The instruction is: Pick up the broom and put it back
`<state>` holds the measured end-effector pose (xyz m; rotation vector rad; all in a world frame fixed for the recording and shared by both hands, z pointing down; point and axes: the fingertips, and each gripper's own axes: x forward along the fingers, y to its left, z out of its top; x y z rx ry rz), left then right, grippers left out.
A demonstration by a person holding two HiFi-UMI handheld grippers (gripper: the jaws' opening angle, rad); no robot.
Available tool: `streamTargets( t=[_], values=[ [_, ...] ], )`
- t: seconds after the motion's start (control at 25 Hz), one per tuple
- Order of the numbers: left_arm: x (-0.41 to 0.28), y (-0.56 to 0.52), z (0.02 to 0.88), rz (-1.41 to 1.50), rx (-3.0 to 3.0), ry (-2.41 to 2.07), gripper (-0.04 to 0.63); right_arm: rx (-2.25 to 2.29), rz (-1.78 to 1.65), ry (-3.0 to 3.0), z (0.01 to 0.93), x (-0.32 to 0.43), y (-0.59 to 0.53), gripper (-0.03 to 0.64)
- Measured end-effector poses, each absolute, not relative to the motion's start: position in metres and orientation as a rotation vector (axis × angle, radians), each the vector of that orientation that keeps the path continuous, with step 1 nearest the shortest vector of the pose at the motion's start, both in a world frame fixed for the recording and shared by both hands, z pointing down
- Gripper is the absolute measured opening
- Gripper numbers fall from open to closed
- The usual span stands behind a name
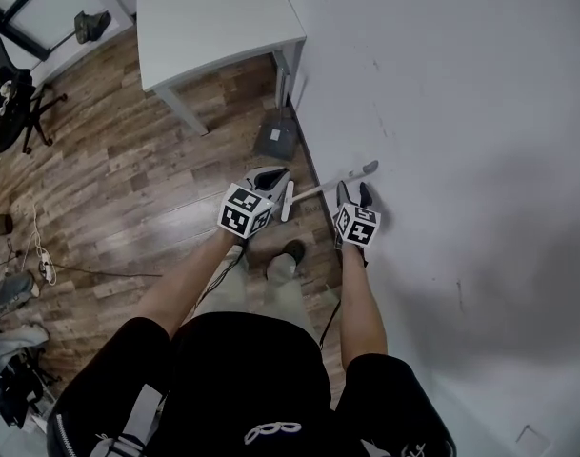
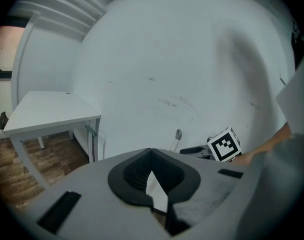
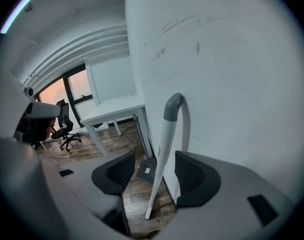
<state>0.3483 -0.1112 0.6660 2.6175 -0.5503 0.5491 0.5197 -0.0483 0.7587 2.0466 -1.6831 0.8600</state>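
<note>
Broom handle stands between my right tongs, whose pads are spread wide and touch neither side. Its grey hooked tip sits close by the wall on the right. My left tongs pinch the white shaft lower down. It looks light, stiff and slick, so I'd grip squarely mid-shaft.

Head view: from high up, steeply down onto floor and wall. Left gripper view: low, facing the wall, table off left. Right gripper view: tight along the wall toward the same table. All three share table and wall, and probably the broom handle.
</note>
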Motion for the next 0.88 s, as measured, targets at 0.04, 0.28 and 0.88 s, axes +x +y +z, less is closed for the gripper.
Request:
streamTargets(
  t=[0.04,0.28,0.88],
  values=[
    [0.349,-0.11,0.668,0.546,2.609,-0.558,0.017,2.045,0.879,-1.678,0.765,0.521,-0.049,0.242],
    [0.349,-0.11,0.678,0.532,2.571,-0.638,0.017,2.037,0.944,-1.668,0.795,0.535,-0.063,0.242],
    [0.305,-0.095,0.697,0.521,2.458,-0.856,0.017,1.964,0.89,-1.7,0.808,0.539,-0.092,0.117]
  ],
)
